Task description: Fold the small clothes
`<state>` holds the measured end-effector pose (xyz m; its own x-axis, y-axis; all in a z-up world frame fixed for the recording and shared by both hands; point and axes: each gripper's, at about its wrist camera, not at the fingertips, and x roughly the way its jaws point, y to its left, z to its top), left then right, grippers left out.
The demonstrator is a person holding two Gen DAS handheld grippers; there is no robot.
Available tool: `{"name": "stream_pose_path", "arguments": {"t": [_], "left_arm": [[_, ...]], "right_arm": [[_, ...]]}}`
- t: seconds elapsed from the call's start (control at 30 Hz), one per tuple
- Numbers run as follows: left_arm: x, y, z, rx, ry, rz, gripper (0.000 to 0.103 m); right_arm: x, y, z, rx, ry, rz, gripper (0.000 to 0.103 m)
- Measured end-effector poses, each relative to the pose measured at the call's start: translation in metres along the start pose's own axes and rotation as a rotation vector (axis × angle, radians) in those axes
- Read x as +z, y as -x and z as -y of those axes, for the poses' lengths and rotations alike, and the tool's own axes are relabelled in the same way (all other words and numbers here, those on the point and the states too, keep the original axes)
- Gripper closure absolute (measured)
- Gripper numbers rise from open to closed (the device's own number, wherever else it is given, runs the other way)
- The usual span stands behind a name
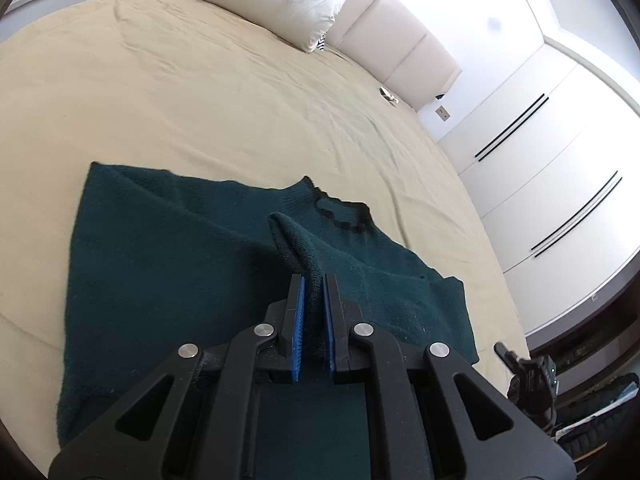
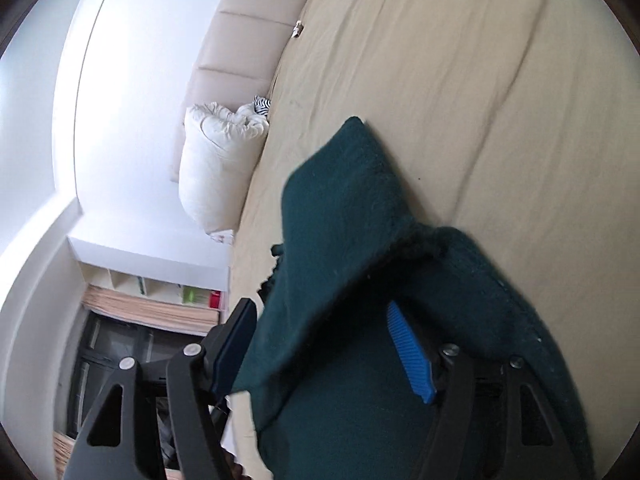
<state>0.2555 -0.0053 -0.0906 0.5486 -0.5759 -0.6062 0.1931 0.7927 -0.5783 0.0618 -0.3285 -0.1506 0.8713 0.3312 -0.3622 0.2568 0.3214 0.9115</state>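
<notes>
Left tool (image 1: 314, 280): jaws narrow, pinching a raised fold of the dark green knitted sweater (image 1: 168, 260) | Right tool (image 2: 320, 320): jaws wide, sweater fabric draped between its pads | Sweater: spread on the beige-sheeted bed (image 1: 180, 92).

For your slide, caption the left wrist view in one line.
Left gripper pinches a raised fold of the dark green sweater on the beige bed.

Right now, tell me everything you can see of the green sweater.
The green sweater is a dark teal, fuzzy knit with a black scalloped collar. It lies mostly flat on the beige bed sheet. The left tool pinches a raised ridge of it near the collar. The right tool stands wide open, with a lifted flap draped between and over its fingers.
</notes>
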Motion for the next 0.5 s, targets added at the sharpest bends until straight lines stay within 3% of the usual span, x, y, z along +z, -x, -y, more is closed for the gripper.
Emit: {"name": "stream_pose_path", "arguments": {"t": [0.17,0.37,0.5], "left_arm": [[-0.018,0.033,-0.027,-0.030,0.025,0.017,0.095],[-0.023,0.016,-0.021,-0.036,-0.005,-0.003,0.095],[-0.019,0.012,-0.010,-0.034,-0.028,0.000,0.095]], "right_arm": [[0.009,-0.010,-0.005,0.033,-0.036,0.019,0.030],[0.014,-0.015,-0.004,0.048,-0.079,0.004,0.027],[0.007,-0.007,0.014,0.114,-0.171,0.027,0.027]]}}
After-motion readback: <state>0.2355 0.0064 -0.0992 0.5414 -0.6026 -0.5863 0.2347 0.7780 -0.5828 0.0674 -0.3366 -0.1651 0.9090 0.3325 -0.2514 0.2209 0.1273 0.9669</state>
